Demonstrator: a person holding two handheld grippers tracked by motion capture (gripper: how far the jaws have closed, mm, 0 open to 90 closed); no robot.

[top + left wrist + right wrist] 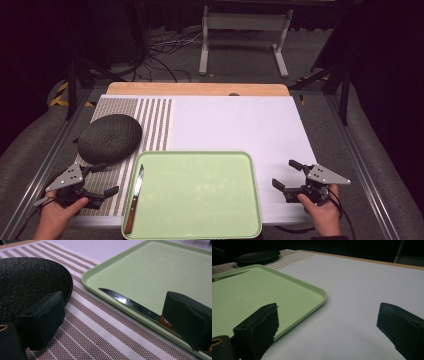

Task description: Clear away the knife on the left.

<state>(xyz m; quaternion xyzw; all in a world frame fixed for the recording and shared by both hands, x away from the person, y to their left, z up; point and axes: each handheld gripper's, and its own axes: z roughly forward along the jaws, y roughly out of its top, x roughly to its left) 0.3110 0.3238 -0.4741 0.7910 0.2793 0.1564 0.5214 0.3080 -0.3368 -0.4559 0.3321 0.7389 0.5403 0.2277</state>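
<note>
Dark floor and cables lie beyond a white surface (235,125) with a striped mat (150,125) at its left.

The left gripper (97,179) has its jaws apart and holds nothing. Seen along them in the left gripper view, one jaw stands before the plate (27,282) and the other covers part of the knife's handle, without touching either as far as I can tell. The right gripper (287,176) also has its jaws apart and empty, over bare white surface just beside the tray's right edge.

The knife (136,197) lies along the left side of the tray (200,195), blade pointing away from the person, wooden handle nearest. It is probably light and stiff; the steel blade looks slick and toothed, so the handle is the place to take hold, across its width. Lying flat against the tray floor close to the rim, it may be awkward to get a jaw under.

Apart from the knife, nothing lies in the green tray. The dark, rough-textured plate (110,138) sits on the mat beyond the left gripper, near the tray's far left corner, and looks empty; it is likely heavy and breakable.
</note>
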